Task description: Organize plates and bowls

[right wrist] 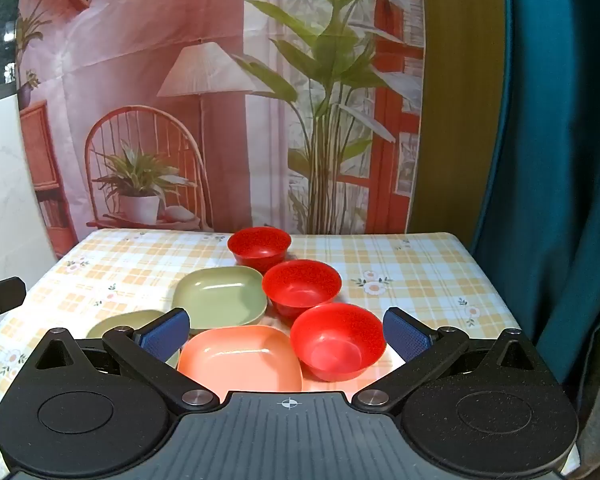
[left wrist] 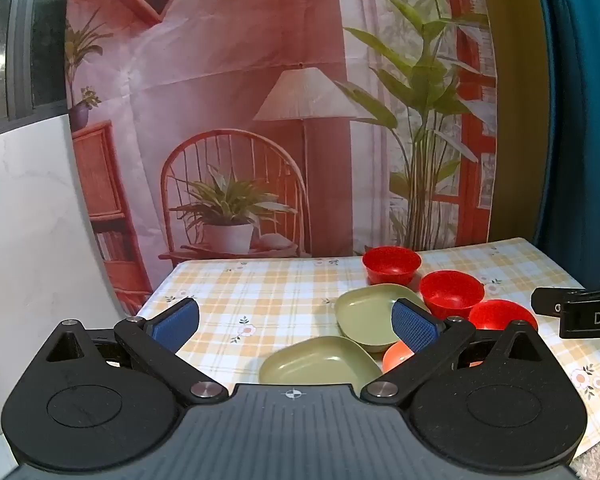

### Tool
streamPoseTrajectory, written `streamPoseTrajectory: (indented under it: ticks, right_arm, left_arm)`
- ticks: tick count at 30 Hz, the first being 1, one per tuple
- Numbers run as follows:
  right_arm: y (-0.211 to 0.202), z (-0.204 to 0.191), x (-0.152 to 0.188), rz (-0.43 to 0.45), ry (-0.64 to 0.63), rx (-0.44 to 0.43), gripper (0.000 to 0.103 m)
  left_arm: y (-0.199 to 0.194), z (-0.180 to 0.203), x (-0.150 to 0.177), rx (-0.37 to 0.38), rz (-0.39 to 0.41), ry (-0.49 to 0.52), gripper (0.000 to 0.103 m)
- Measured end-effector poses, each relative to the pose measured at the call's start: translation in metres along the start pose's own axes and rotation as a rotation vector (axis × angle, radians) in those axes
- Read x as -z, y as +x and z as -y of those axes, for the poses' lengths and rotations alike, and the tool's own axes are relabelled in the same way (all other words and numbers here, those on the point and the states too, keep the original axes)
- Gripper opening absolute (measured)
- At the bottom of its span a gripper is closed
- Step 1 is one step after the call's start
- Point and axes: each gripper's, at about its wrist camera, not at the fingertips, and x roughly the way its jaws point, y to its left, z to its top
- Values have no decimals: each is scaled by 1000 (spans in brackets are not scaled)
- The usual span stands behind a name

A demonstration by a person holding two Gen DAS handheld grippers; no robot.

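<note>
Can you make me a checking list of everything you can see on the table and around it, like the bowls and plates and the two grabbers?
Surface: table under a checked flowery cloth.
Job's things: three red bowls in a slanted row, far, middle, near; none nested. Two green plates, far and near, and a pink plate beside the near bowl. Nothing stacked yet.
Clutter: nothing seen.
Grippers: left gripper open and empty above the green plates; right gripper open and empty above the pink plate and near bowl.
Cables: nothing seen.
Surroundings: printed room backdrop behind; teal curtain at the right.
</note>
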Motion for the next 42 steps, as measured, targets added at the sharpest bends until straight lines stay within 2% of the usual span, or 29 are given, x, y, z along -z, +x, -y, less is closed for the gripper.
streamPoseTrajectory:
  ticks: [11,42]
  right_arm:
    - [0,0,0,2,1,-2,103]
    - [-1,1,-4,5,-6,6,103]
  left_arm:
    - [1,-12,0,10,7,-13,103]
    - [-1,-5,1,1,11,-21,103]
